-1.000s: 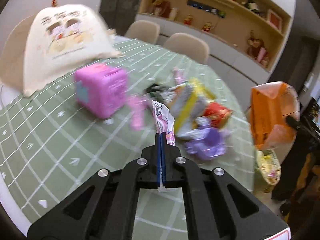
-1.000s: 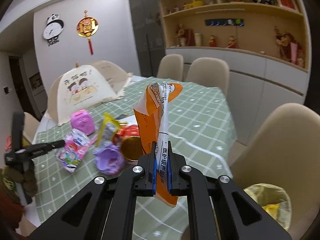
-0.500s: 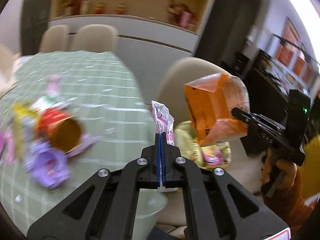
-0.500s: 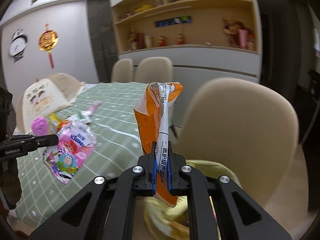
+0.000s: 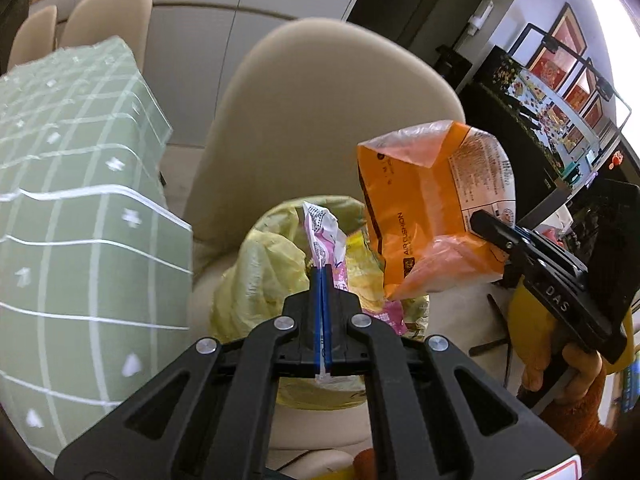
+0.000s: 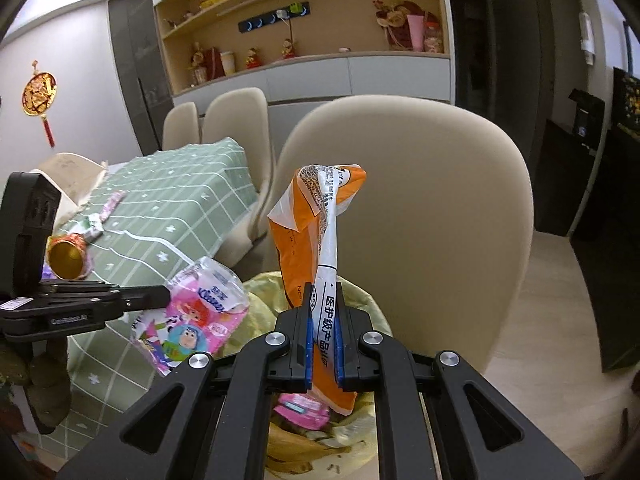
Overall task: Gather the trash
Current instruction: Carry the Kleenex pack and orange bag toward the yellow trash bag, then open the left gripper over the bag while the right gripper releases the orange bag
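My left gripper [image 5: 322,276] is shut on a pink tissue wrapper [image 5: 324,232] and hangs over a yellow trash bag [image 5: 260,272] that sits on a beige chair seat. The right wrist view shows that same gripper [image 6: 160,298] from the side, with the cartoon-printed pink wrapper [image 6: 196,320] dangling from it. My right gripper [image 6: 322,296] is shut on a crumpled orange and white bag [image 6: 316,216], directly above the trash bag's [image 6: 360,300] open mouth. The left wrist view shows the orange bag [image 5: 432,208] at the right, pinched by the right gripper [image 5: 484,220]. Pink trash [image 6: 304,408] lies inside the bag.
The beige chair's back [image 6: 420,200] rises right behind the trash bag. A table with a green checked cloth [image 5: 80,200] stands to the left, with a gold-lined cup [image 6: 66,258] and small wrappers [image 6: 110,208] on it. Dark cabinets [image 6: 600,200] line the right.
Both grippers have swung away from the table and down over the yellow trash bag on the chair. Each still grips its wrapper.
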`<state>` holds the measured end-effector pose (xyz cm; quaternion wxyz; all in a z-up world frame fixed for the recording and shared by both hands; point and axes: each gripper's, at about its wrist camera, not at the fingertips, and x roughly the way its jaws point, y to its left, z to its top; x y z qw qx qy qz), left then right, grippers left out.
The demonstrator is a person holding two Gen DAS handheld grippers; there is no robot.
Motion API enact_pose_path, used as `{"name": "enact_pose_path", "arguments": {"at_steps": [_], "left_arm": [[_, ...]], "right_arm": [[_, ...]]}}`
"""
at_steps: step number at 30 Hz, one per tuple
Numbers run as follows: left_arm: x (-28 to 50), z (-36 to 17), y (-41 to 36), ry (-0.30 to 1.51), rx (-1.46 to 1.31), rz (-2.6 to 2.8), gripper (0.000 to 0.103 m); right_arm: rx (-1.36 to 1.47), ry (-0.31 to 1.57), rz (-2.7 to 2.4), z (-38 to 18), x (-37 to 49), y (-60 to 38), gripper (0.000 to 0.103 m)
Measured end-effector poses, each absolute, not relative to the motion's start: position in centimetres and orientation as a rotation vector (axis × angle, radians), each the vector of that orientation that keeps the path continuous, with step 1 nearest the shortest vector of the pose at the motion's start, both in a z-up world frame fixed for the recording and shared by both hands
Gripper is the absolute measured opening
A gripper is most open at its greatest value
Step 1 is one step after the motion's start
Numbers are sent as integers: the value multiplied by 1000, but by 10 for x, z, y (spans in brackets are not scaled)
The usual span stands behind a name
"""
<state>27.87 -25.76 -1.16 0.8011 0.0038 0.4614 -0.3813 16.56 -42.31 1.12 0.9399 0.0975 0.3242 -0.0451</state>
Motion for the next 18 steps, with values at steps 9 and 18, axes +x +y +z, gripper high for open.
{"name": "enact_pose_path", "arguments": {"at_steps": [9,18], "left_arm": [[279,-43,-281,1045,66,-801,0],[286,-59,-288,1083,57,-784,22]], "right_arm": [[210,725,-88,-19,174,-428,9],[214,779,-72,-46,182,-422,9]]}}
